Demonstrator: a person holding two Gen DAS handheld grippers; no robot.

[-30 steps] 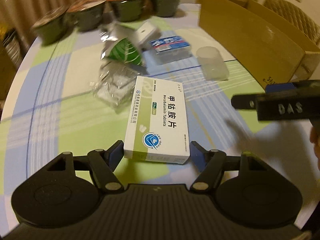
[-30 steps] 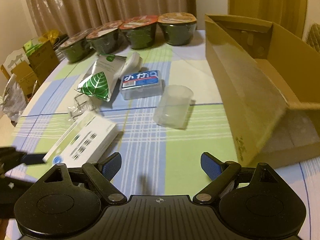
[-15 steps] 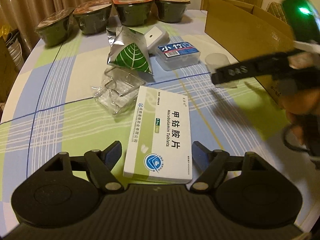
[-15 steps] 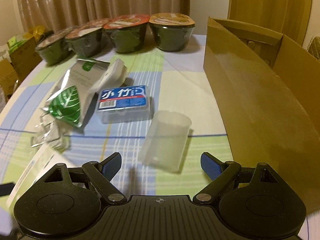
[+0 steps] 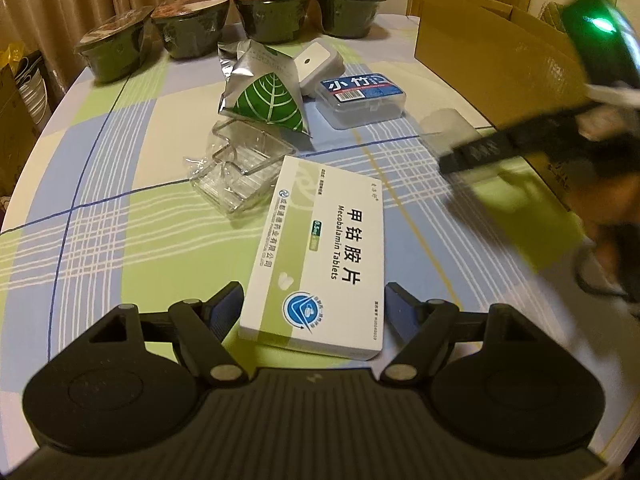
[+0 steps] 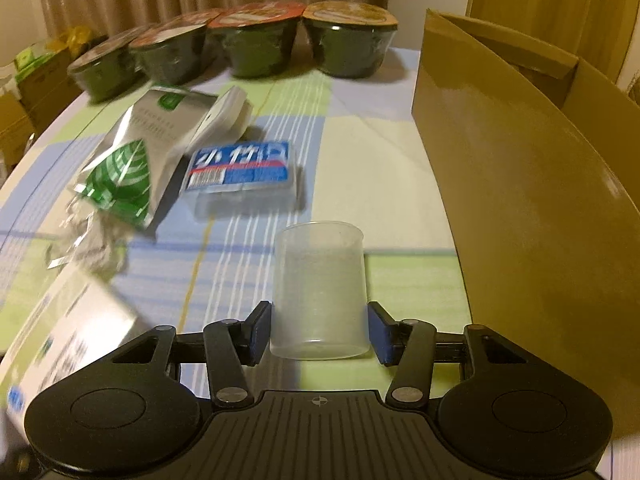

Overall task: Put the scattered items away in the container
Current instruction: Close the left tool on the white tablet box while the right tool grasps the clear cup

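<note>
Left wrist view: the left gripper (image 5: 314, 306) has its fingers spread, one on each side of the near end of the Mecobalamin tablet box (image 5: 320, 252), which lies flat on the counter (image 5: 120, 240). Neither finger visibly touches the box, whose long axis runs away from the fingers. Beyond the box's far left corner sits a clear plastic tray (image 5: 240, 170), just beside it, and beyond that a foil pouch with a green leaf (image 5: 266, 98). Right of the pouch lies a blue-labelled clear case (image 5: 362, 98).

Right wrist view: the right gripper (image 6: 318, 330) brackets an upright translucent plastic cup (image 6: 319, 288). Its fingers are narrowly spread at the cup's base, close to or just touching the walls; firm contact cannot be confirmed. The open cardboard box (image 6: 520, 168), evidently the container, stands to the cup's right, nearer this gripper than the left one. Its near wall must probably be cleared on the way in. Four lidded instant-noodle bowls (image 6: 256, 40) line the far edge, well apart from the cup.
</note>
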